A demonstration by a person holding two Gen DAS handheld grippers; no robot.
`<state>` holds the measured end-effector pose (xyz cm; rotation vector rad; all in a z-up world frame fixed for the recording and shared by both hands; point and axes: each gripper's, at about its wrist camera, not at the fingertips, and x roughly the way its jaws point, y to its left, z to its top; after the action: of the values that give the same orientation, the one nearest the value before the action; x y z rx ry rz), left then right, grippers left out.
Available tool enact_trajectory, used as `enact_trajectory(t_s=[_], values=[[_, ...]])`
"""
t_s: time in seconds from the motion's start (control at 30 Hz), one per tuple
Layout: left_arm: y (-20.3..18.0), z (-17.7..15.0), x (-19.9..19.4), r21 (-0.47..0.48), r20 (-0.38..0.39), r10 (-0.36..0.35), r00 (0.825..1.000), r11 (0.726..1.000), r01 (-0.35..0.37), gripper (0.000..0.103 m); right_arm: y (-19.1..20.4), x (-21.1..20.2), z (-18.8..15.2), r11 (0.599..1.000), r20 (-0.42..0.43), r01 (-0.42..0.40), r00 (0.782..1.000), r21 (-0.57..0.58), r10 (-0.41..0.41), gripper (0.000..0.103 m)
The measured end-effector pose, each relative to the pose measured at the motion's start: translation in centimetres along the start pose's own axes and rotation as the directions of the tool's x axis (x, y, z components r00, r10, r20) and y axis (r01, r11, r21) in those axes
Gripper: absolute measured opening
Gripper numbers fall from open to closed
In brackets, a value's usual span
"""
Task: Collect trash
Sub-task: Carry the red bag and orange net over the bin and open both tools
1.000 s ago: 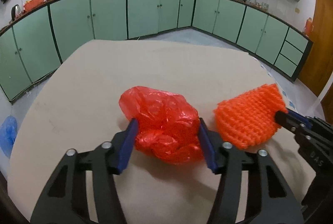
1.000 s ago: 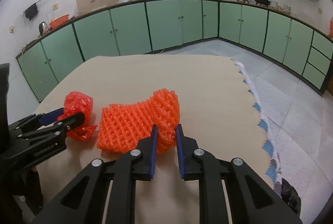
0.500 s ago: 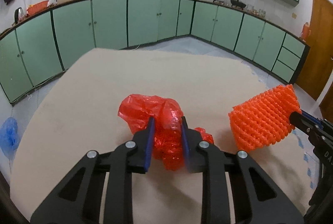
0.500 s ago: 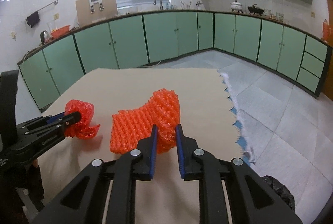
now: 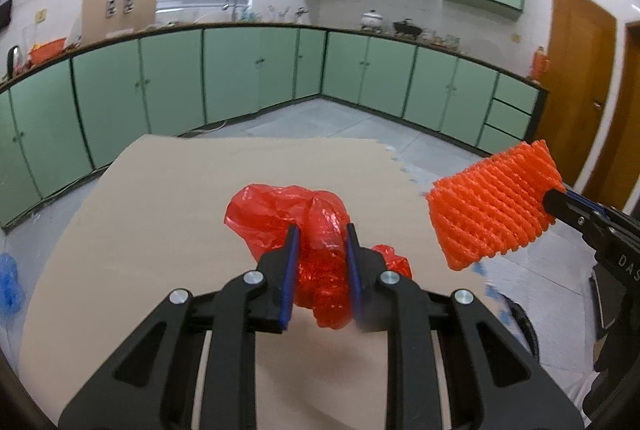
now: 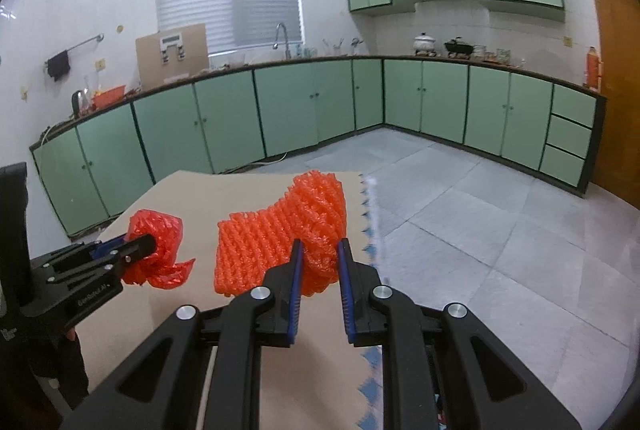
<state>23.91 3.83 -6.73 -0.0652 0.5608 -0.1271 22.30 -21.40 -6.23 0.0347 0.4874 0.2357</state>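
My left gripper [image 5: 320, 230] is shut on a crumpled red plastic bag [image 5: 280, 214], which hangs lifted above the tan table [image 5: 168, 206]. In the right wrist view the same bag [image 6: 158, 250] bulges out of the left gripper [image 6: 142, 244] at the left. My right gripper [image 6: 319, 248] is shut on an orange foam fruit net [image 6: 272, 238], held up over the table's right side. In the left wrist view that net [image 5: 492, 206] sticks out of the right gripper [image 5: 554, 200] at the right edge.
Green cabinets [image 6: 304, 110] run along the far walls under a worktop with a sink tap [image 6: 282, 34] and pots. A wooden door [image 5: 576, 70] stands at the right. Grey tiled floor [image 6: 480, 214] lies beyond the table's right edge. A blue bag [image 5: 10, 282] lies on the floor at left.
The left gripper closed on the red bag and lifted it off the table. The right gripper rose with the orange net, and both views now sit higher and tip upward.
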Motion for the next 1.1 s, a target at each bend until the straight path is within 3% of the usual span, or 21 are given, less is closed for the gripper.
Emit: enact_trajectory(t_s=[0.3,0.6,0.83,1.1], values=[[-7.9,-1.6,-1.2,0.074,0.003,-0.131,0.991,0.989,0.13,0.02,-4.6,-5.5,-1.3,0.994,0.031,0.099,0.994,0.034,-0.1,0.017],[-16.3,-3.8,-0.8,0.151,-0.021,-0.279,0.96,0.948,0.279,0.021,-10.6,-9.5,-3.6,0.968,0.018,0.234,0.972,0.093,-0.236,0.017],[-21.6,-6.0,0.7,0.2,-0.06,-0.348,0.935,0.914,0.353,0.021,-14.3,-10.1,-6.0,0.942,-0.026,0.314,0.949,0.118,-0.314,0.017],[-24.5,-8.1,4.4,0.216,-0.117,-0.356,0.927,0.902,0.374,0.022,-18.0,-8.1,-8.7,0.926,-0.1,0.36,0.931,0.113,-0.35,0.017]])
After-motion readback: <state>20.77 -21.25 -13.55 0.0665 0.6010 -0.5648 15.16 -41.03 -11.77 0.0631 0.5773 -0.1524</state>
